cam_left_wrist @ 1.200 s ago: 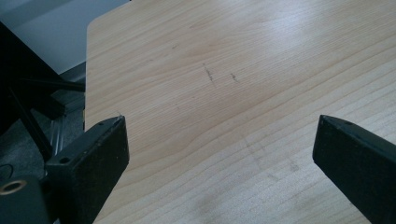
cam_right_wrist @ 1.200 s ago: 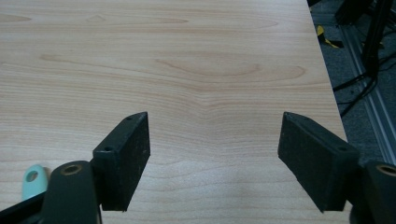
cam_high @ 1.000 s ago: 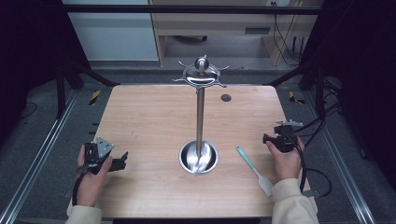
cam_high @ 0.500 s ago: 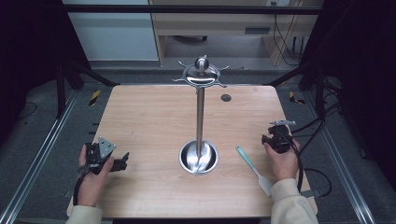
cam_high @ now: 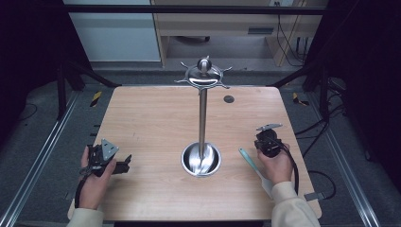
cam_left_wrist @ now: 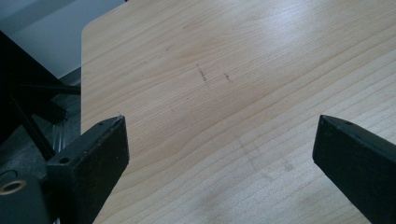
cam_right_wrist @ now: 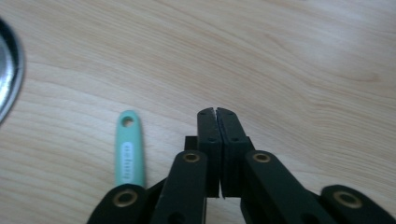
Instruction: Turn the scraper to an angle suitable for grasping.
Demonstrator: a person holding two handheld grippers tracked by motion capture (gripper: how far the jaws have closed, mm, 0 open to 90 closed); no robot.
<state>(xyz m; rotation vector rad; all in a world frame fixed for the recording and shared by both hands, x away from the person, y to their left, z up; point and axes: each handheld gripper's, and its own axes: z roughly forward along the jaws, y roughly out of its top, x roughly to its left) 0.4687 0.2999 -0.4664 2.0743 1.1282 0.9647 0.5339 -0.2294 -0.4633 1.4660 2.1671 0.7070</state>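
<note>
High view: the right gripper point(cam_high: 265, 138) hovers over the bench point(cam_high: 151, 127) at about 4 o'clock from the steel hanging stand point(cam_high: 202, 118), its jaws having just been closing, with nothing between them. The mint-green utensil point(cam_high: 249, 160) lies flat just left of that hand, between it and the stand's dished base. The left gripper point(cam_high: 109, 158) rests at the bench's 8 o'clock edge.

Left gripper view: jaws wide apart over bare wood.

Right gripper view: jaws pressed together, empty; the utensil's handle point(cam_right_wrist: 129, 151), pale green with a hanging hole at its tip, lies at 9 o'clock, apart from them.

Risk: shut jaws descending could nudge or skid the light, thin handle away instead of straddling it
</note>
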